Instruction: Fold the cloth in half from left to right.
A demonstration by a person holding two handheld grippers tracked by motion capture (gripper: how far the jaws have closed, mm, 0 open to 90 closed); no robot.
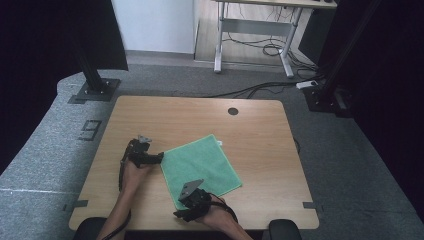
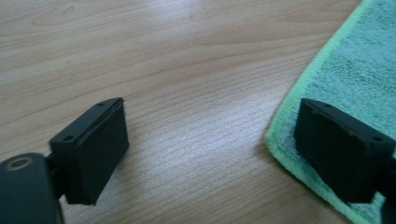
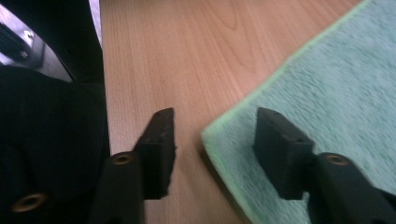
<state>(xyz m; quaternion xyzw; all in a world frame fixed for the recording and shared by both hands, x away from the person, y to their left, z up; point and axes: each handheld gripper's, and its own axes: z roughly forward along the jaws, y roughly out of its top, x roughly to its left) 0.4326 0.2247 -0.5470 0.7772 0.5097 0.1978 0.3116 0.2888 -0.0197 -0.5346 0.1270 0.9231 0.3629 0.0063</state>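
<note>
A green cloth (image 1: 200, 165) lies flat on the wooden table (image 1: 260, 135), turned like a diamond. My left gripper (image 1: 161, 158) sits at the cloth's left corner with its jaws wide open. In the left gripper view the gripper (image 2: 210, 112) has one jaw over the cloth (image 2: 355, 70) and the other over bare wood. My right gripper (image 1: 181, 210) is open at the cloth's near corner, close to the table's front edge. In the right gripper view the gripper (image 3: 215, 116) straddles the cloth's (image 3: 336, 93) edge, and no pad presses on it.
A dark round hole (image 1: 233, 111) is set in the table's far side. Black stand bases (image 1: 94, 90) rest on the grey floor at both far corners. A white desk frame (image 1: 255, 30) with cables stands behind. The table's right half is bare wood.
</note>
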